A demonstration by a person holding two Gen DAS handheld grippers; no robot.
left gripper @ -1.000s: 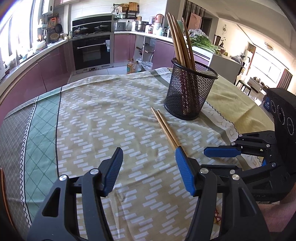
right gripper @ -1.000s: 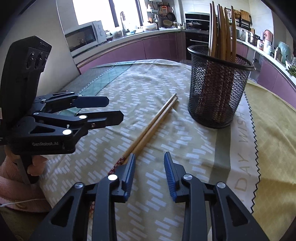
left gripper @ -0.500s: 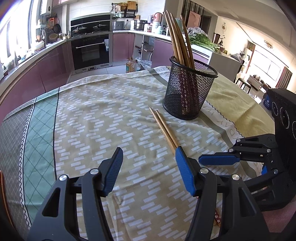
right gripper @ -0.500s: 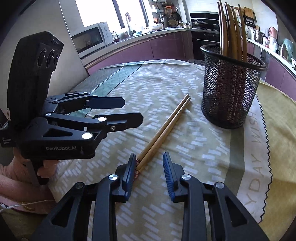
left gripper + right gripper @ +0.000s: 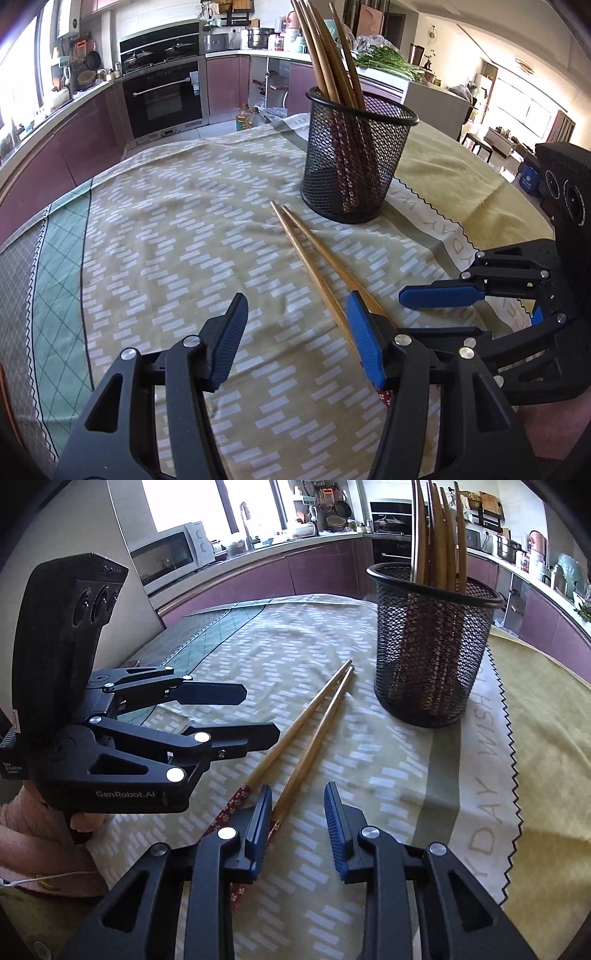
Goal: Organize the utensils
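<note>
Two wooden chopsticks with red patterned ends lie side by side on the tablecloth, their thin tips pointing at a black mesh holder that has several chopsticks standing in it. They also show in the right wrist view, as does the holder. My left gripper is open and empty, just left of the chopsticks' near part. My right gripper is open, its left finger beside one chopstick's patterned end. The right gripper shows in the left wrist view, the left gripper in the right wrist view.
A green and yellow patterned tablecloth covers the round table. Kitchen counters, an oven and a microwave stand beyond the table's far edge.
Both grippers have moved forward along the table toward the chopsticks and holder. The right gripper's jaws now reach the chopsticks' patterned ends.
</note>
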